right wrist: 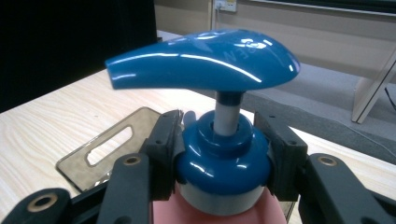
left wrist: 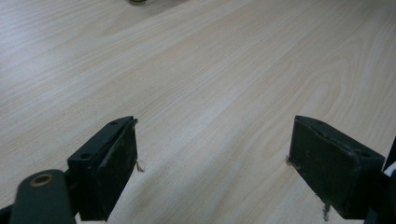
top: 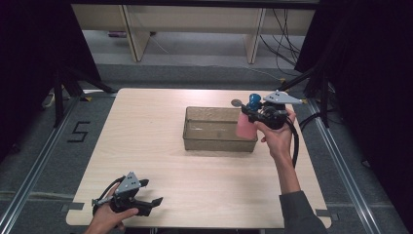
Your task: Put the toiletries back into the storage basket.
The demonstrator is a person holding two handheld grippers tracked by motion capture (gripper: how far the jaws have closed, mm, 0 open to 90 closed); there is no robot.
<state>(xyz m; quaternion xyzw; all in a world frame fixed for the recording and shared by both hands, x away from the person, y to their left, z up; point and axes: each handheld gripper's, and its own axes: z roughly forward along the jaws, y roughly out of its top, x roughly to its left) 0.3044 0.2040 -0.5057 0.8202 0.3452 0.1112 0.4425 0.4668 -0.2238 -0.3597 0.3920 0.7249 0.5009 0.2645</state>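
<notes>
Partly hidden, pink pump bottle (top: 244, 126) sits clamped in right gripper (top: 253, 115)

Glossy blue plastic pump head (right wrist: 210, 58)

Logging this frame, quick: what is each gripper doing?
Left gripper: open, empty.
Right gripper: shut on pink pump bottle with blue cap.

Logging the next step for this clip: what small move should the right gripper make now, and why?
Probably carry the pump bottle a little left and lower it into the bin. The right gripper is shut on its blue collar, holding the bottle at the bin's right end, seemingly above the rim rather than inside. The left gripper rests open near the table edge.
</notes>
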